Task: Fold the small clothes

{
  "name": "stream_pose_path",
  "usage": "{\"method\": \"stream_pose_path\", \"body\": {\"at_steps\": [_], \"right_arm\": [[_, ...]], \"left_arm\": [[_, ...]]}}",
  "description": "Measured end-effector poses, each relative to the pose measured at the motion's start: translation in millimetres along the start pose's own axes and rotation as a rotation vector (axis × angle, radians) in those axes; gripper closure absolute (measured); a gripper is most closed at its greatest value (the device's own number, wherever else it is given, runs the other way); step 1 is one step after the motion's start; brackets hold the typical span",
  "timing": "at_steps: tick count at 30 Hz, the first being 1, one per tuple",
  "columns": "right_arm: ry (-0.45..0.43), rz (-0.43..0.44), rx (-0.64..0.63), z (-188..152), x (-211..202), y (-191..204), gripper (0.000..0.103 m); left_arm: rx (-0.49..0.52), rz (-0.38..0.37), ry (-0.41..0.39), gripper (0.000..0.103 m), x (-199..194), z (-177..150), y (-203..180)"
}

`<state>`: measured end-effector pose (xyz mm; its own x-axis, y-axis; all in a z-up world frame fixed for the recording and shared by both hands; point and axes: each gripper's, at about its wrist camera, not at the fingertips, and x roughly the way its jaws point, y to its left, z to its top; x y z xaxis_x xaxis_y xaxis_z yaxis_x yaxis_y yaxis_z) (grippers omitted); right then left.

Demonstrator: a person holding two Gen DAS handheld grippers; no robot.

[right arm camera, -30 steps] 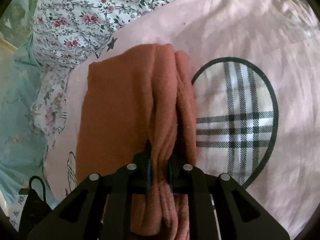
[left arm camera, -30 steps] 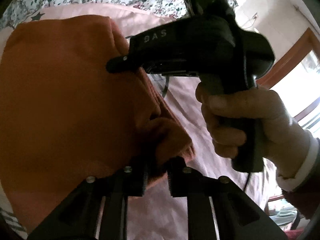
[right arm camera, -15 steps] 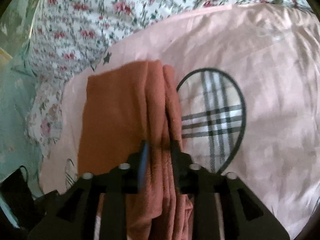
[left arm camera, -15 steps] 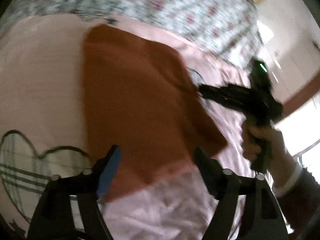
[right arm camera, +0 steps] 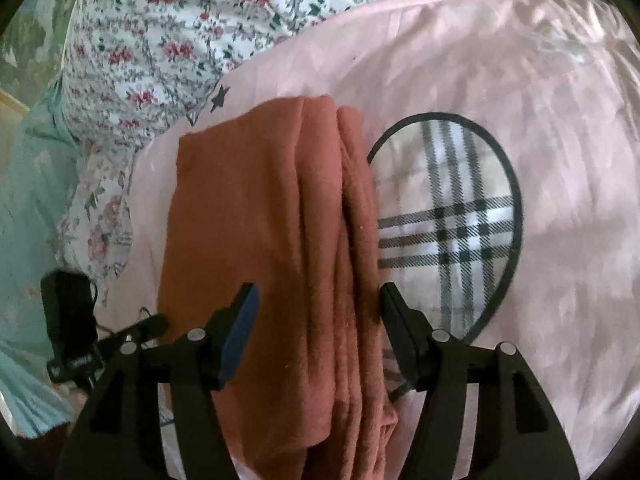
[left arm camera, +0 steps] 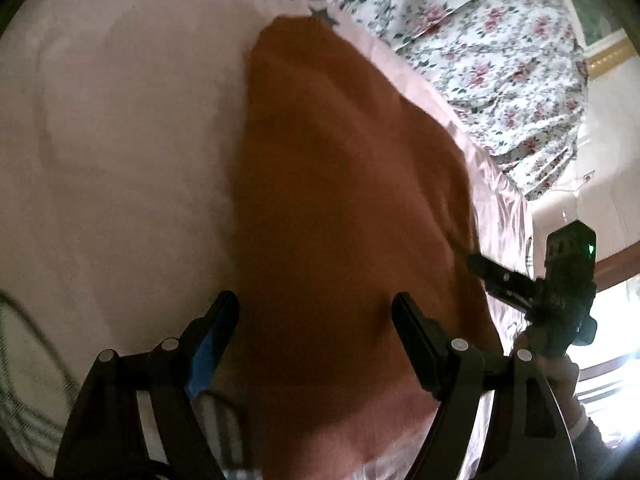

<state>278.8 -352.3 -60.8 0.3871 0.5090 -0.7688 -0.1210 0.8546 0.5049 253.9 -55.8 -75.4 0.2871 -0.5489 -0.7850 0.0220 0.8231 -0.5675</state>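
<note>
A rust-orange garment (left arm camera: 344,208) lies folded on the pink bedsheet (left arm camera: 120,140). In the right wrist view the garment (right arm camera: 256,216) shows stacked folded edges along its right side. My left gripper (left arm camera: 316,312) is open and empty, hovering over the near end of the garment. My right gripper (right arm camera: 318,304) is open and empty too, its fingers spread either side of the folded edges. The right gripper also shows in the left wrist view (left arm camera: 480,266) at the garment's right edge. The left gripper shows in the right wrist view (right arm camera: 160,322) at lower left.
The pink sheet (right arm camera: 520,80) carries a plaid oval print (right arm camera: 448,220) right of the garment. A floral quilt (right arm camera: 180,40) lies behind. A pale teal cloth (right arm camera: 28,200) lies at the left. A bright window (left arm camera: 612,360) is at the right.
Both grippers let go of the garment and opened. The left gripper swung away and back from the cloth; the right gripper pulled back slightly. The garment now lies flat.
</note>
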Motion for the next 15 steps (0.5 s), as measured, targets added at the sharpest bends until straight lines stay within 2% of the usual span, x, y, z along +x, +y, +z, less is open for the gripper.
{"method": "stream_pose_path", "body": {"at_steps": [4, 5, 6, 7, 8, 10, 13, 15], "right_arm": [[0.044, 0.056, 0.017, -3, 20, -7, 0.041], [0.046, 0.056, 0.012, -2, 22, -6, 0.050], [0.061, 0.054, 0.007, -3, 26, -3, 0.064], [0.068, 0.055, 0.009, -2, 27, -2, 0.070], [0.066, 0.055, 0.010, -2, 27, 0, 0.076], [0.047, 0.040, -0.013, -4, 20, 10, 0.079], [0.021, 0.068, -0.020, -8, 7, 25, 0.080], [0.015, 0.111, -0.022, -11, 1, 38, 0.080]], "left_arm": [[-0.022, -0.038, 0.008, 0.023, 17, 12, 1], [-0.006, -0.024, 0.013, 0.027, 21, 16, -3], [0.020, -0.001, 0.016, 0.042, 24, 19, -8], [0.042, 0.019, 0.019, 0.055, 26, 20, -12], [0.048, 0.024, 0.019, 0.060, 26, 21, -14], [0.033, 0.004, -0.003, 0.075, 17, 20, -14], [0.023, -0.021, -0.033, 0.078, -9, 13, -15], [0.037, -0.004, -0.064, 0.078, -32, 5, -15]]}}
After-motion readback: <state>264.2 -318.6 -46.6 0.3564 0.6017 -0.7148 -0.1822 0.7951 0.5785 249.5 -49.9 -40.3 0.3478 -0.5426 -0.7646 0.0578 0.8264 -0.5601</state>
